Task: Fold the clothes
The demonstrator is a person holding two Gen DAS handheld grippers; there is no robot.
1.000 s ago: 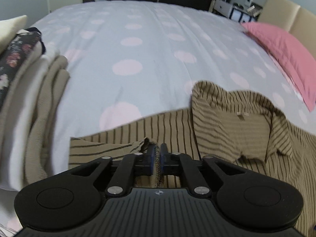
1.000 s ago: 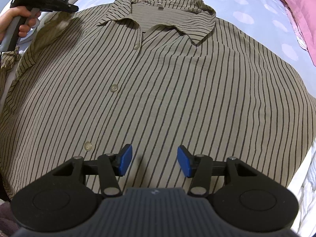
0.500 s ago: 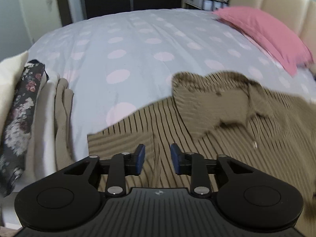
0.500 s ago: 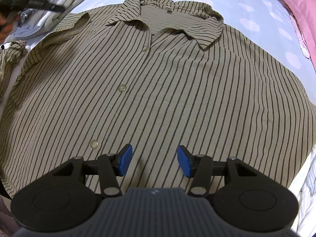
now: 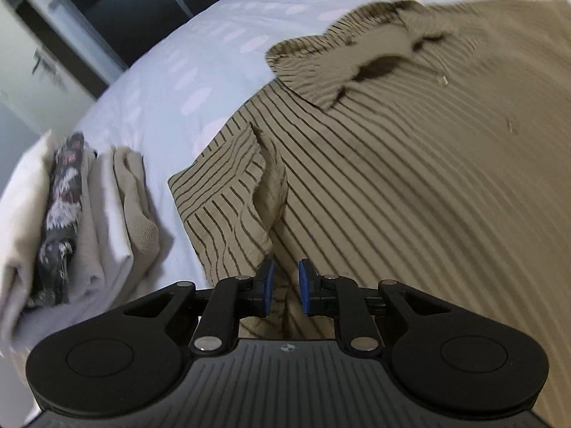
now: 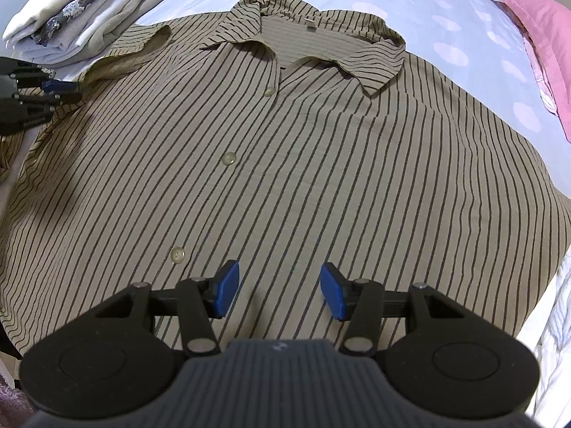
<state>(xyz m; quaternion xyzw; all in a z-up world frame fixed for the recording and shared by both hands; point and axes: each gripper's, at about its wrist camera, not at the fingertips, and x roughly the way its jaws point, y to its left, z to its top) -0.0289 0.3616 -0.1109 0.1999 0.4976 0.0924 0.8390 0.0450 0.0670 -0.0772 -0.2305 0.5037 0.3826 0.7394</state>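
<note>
Right hand-held gripper (image 6: 278,290): jaws spread wide, empty, above lower front of striped shirt (image 6: 303,164). Left hand-held gripper (image 5: 284,283): jaws slightly parted, released, nothing grasped, over shirt just below its crumpled short sleeve (image 5: 228,192). Shirt lies front-up, buttoned, collar (image 6: 303,39) far from right gripper, spread on polka-dot bed (image 6: 446,32). Stack of folded clothes (image 6: 82,14) beside shirt's sleeve. Pink pillow (image 6: 539,39) on shirt's opposite side, apart.
</note>
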